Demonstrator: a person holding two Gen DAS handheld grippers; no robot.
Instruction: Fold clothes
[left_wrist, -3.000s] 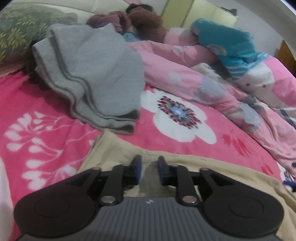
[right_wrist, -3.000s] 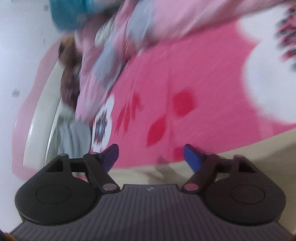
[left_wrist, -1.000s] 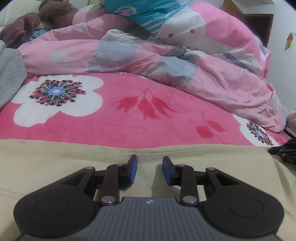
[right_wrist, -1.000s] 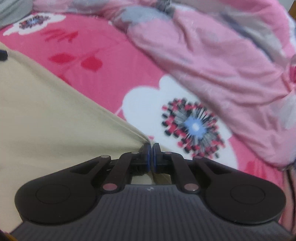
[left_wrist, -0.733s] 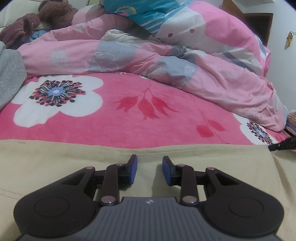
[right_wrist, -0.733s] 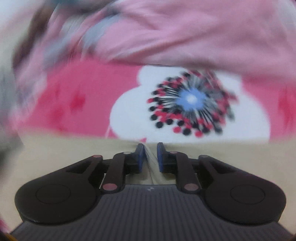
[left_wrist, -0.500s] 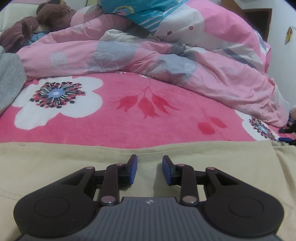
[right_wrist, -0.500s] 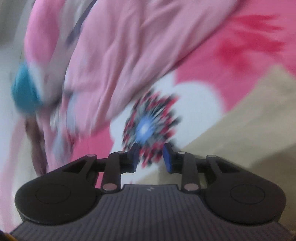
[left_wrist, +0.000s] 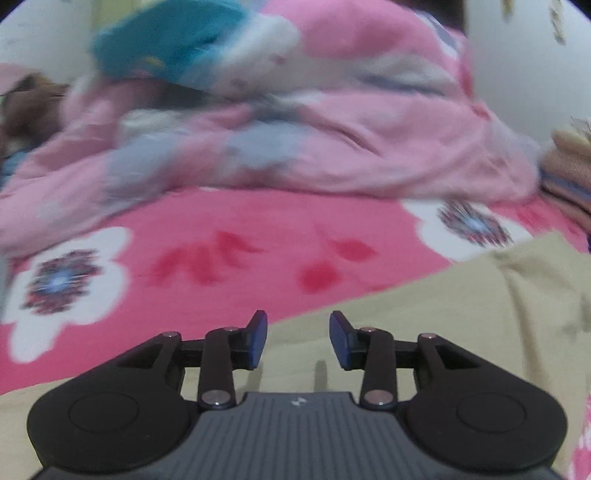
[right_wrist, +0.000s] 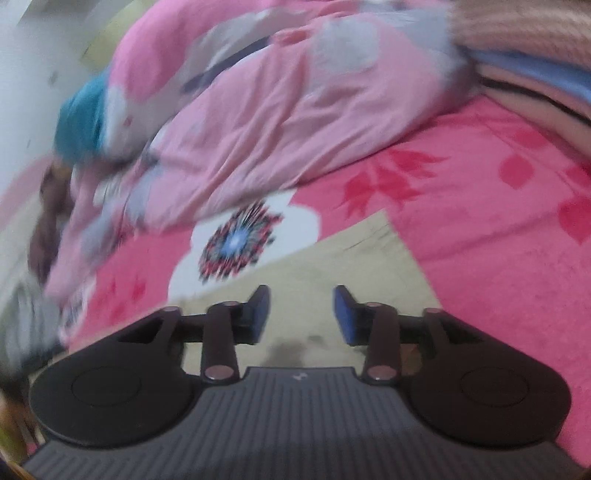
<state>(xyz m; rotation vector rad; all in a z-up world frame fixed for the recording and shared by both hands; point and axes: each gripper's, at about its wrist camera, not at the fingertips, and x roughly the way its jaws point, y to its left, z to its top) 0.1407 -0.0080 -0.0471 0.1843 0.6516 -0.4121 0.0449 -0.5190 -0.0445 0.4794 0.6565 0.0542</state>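
Under parted fingers (right_wrist: 264, 309) — beige garment (right_wrist: 332, 254), unheld

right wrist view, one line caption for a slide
Right gripper opening, nothing between its jaws, above a beige garment on the pink floral blanket.

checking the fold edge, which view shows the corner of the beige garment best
The right wrist view: the beige garment shows a squared corner against the pink blanket. The left wrist view shows only its blurred long edge, no clear corner.

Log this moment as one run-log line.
stage: between folds | left gripper: opening, empty | right gripper: opening, empty | beige garment: flat on pink blanket
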